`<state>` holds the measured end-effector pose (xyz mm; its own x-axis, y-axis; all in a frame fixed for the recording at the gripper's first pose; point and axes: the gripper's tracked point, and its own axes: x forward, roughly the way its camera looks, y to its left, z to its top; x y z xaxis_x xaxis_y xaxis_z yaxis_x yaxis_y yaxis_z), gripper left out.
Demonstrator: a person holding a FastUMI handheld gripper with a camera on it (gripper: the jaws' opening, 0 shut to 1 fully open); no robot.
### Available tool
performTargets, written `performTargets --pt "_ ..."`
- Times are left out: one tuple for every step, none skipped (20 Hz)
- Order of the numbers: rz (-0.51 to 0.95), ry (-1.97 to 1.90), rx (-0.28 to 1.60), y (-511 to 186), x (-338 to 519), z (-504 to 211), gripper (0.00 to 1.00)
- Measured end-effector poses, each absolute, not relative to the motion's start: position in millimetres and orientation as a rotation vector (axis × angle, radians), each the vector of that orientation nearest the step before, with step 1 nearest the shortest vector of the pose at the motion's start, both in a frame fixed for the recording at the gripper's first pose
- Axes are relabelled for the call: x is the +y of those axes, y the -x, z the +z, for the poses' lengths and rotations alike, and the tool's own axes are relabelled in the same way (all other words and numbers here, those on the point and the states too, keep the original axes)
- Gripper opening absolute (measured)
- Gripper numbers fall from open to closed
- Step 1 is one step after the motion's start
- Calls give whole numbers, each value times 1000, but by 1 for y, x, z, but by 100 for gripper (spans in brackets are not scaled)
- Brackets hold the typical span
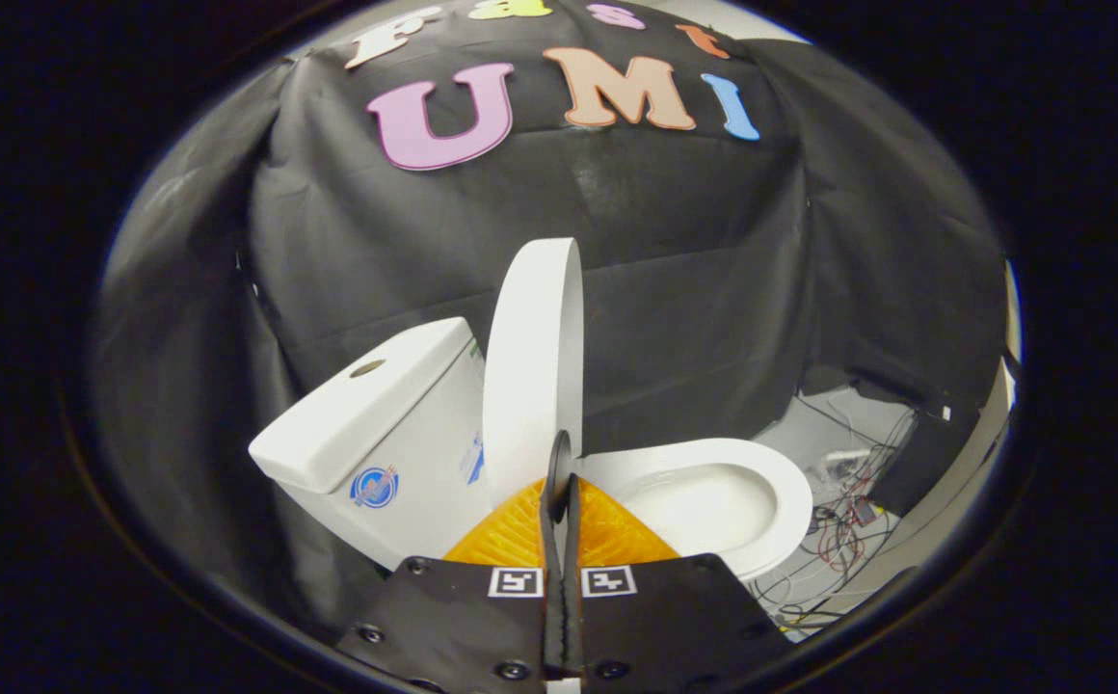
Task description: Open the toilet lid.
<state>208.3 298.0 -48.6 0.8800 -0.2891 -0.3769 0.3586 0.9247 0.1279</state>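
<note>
A white toilet stands ahead of me, its tank (366, 424) to the left of the fingers. The toilet lid (528, 357) is raised and stands nearly upright beside the tank, seen almost edge on. To its right the seat and bowl (713, 501) lie uncovered. My gripper (560, 461) is shut, the two fingers pressed together with nothing seen between them. Their tips sit in front of the lid's lower edge, near the hinge; I cannot tell whether they touch it.
Black cloth walls close the booth behind and beside the toilet. On the pale floor to the right of the bowl lies a tangle of cables (848, 525) with small devices. A dark box (925, 453) stands beyond them.
</note>
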Motion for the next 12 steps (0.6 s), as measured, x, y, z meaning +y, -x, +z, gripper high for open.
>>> performTargets --pt "-346 -184 363 -210 301 -48 0" --pt "-359 -168 366 -212 303 -48 0" --pt "-368 -152 372 -213 306 -46 0" --pt "-374 -146 376 -214 310 -46 0" --pt "-373 -140 379 -215 316 -43 0" --pt "-372 -133 381 -219 322 -43 0" --pt "-370 -122 380 -222 326 -43 0" --pt "-368 -113 379 -224 332 -44 0" --pt "-366 -107 369 -226 336 -43 0" --pt "-359 -96 361 -228 341 -42 0" --pt "-352 -87 349 -230 346 -41 0" --pt "-345 -84 339 -232 349 -42 0"
